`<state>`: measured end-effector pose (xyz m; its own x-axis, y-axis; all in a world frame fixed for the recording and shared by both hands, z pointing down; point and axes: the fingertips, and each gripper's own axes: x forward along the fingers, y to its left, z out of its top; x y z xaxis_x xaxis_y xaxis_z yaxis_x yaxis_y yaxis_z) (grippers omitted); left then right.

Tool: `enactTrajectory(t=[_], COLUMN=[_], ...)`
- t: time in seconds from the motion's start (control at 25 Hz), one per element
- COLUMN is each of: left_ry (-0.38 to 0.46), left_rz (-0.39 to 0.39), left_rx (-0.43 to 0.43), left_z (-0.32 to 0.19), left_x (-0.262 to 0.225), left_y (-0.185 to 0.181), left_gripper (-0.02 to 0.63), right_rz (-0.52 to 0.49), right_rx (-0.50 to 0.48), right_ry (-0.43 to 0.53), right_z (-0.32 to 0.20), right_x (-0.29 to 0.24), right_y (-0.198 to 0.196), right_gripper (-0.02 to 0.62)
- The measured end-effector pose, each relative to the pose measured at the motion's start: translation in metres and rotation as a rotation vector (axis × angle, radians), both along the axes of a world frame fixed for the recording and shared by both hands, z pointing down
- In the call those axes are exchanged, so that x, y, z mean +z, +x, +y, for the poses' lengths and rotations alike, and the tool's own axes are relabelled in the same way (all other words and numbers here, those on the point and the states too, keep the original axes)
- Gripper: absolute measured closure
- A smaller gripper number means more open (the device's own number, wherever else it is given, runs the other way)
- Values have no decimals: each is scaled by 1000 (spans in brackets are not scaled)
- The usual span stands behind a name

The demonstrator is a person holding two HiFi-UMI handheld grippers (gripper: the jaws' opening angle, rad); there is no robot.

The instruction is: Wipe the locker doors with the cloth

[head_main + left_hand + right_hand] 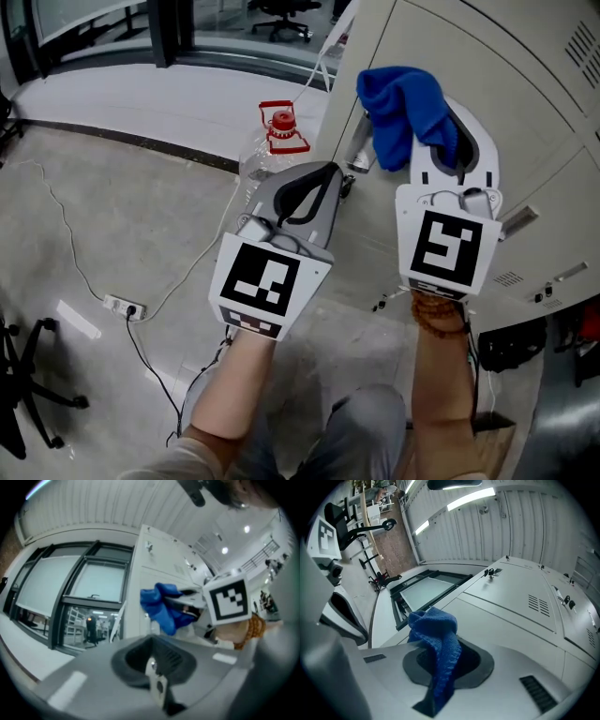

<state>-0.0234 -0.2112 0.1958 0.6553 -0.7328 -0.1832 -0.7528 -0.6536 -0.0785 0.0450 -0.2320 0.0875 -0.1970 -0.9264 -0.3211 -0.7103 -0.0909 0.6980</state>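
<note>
Locker doors (pixel 511 89) fill the head view's 2 o'clock, where the right gripper (pixel 448 150) clamps the cloth (pixel 405 108) near one door, the left gripper (pixel 323 183) clenched empty at its 8 o'clock; wiping seems mostly ahead.

You are in a workplace locker area, an office or lab rather than a home: a bank of pale grey metal lockers (pixel 497 84) with vent slots (pixel 539 604) and small latches fills the head view from 12 to 3 o'clock. A polished concrete floor (pixel 112 206) carries a power strip (pixel 124 306) on a trailing cable at 8 o'clock, and wheeled office chairs (pixel 281 14) sit at 12 and 8 o'clock. Your gripper views add dark-framed glass partitions (pixel 70 592) and ceiling strip lights (pixel 471 498).
</note>
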Motion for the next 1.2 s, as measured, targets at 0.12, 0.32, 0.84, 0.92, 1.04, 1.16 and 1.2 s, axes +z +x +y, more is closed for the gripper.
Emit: enactTrajectory(t=[0.12,0.32,0.84,0.92,1.04,1.16,1.2], left_ry=[-11,-29,-68,-75,-85,-87,-86], left_rz=[-10,-17,-82,-83,-86,-90,-89], left_rx=[3,-3,-34,-41,-47,-46,-45], left_z=[-5,-14,-35,-38,-39,-37,-36], left_x=[7,17,51,54,59,61,60], left_y=[6,15,25,23,21,22,23], left_gripper=[606,606,606,606,606,606,606], right_rz=[-9,-30,-5,16,54,76,77], right_rx=[3,-4,5,8,10,16,21], right_ry=[-35,-107,-301,-325,-353,-358,-358], right_z=[2,3,-5,-7,-10,-11,-10], right_x=[27,82,223,243,268,278,278], right_y=[8,12,14,10,2,1,4], right_gripper=[549,549,549,549,549,549,549])
